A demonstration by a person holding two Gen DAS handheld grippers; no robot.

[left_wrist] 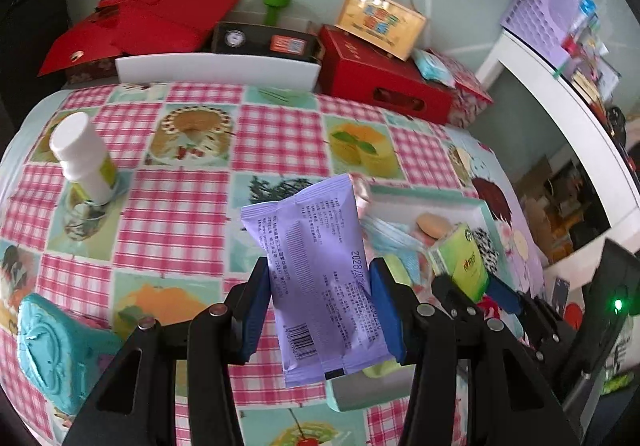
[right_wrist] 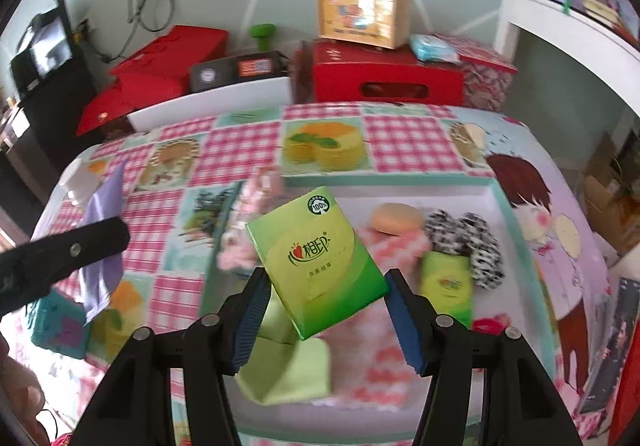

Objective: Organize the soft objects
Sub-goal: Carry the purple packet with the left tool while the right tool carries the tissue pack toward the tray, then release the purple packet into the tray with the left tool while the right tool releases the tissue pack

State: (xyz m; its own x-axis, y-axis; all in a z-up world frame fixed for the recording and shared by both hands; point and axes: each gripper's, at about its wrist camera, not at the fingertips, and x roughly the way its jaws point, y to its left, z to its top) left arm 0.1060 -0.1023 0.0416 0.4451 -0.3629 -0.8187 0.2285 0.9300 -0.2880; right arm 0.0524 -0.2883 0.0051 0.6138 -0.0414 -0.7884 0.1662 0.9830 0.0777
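My left gripper [left_wrist: 320, 310] is shut on a purple packet [left_wrist: 316, 278], held above the checked tablecloth; the packet also shows in the right wrist view [right_wrist: 102, 230]. My right gripper [right_wrist: 324, 310] is shut on a green tissue pack [right_wrist: 316, 262], held over the white tray [right_wrist: 496, 206]; the pack also shows in the left wrist view [left_wrist: 464, 266]. In the tray lie a second green tissue pack [right_wrist: 448, 282], a green cloth [right_wrist: 288, 370], a pink checked cloth [right_wrist: 384, 246], a black-and-white fluffy item [right_wrist: 468, 242], a beige puff [right_wrist: 394, 220] and a pink soft item [right_wrist: 248, 230] at its left edge.
A white bottle [left_wrist: 82, 158] stands at the table's left. A teal box [left_wrist: 52, 350] lies at the front left. Red boxes [left_wrist: 384, 74], a black box [left_wrist: 264, 40] and a yellow carry box [left_wrist: 380, 22] line the far edge. A white shelf [left_wrist: 568, 102] stands at the right.
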